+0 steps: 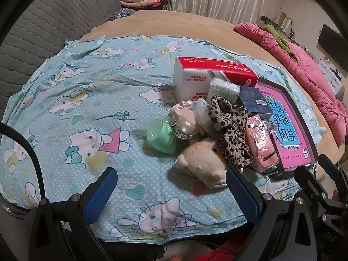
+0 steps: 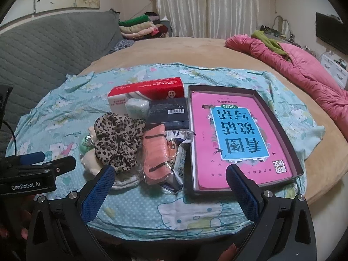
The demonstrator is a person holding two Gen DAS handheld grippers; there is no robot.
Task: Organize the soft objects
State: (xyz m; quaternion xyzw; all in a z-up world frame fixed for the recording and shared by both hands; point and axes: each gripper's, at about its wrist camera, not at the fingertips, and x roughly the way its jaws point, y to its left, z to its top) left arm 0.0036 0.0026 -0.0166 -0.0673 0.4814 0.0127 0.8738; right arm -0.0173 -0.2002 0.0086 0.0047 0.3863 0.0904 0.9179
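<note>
A pile of soft things lies on the Hello Kitty sheet (image 1: 87, 91): a leopard-print scrunchie (image 1: 230, 128) (image 2: 117, 137), a cream plush toy (image 1: 202, 161), a green soft ball (image 1: 162, 138), a pink packaged item (image 1: 262, 145) (image 2: 157, 152) and a pale plush with a pink bow (image 1: 184, 117). My left gripper (image 1: 171, 187) is open and empty, just in front of the cream plush. My right gripper (image 2: 169, 184) is open and empty, in front of the pink packet and the dark tray (image 2: 289, 139) holding a pink book (image 2: 235, 134).
A red-and-white box (image 1: 208, 74) (image 2: 148, 93), a wrapped tissue pack (image 1: 224, 91) and a dark blue box (image 2: 169, 113) stand behind the pile. A pink quilt (image 2: 304, 65) lies at the right. A grey sofa back (image 2: 43, 50) and folded clothes (image 2: 139, 27) are at the left rear.
</note>
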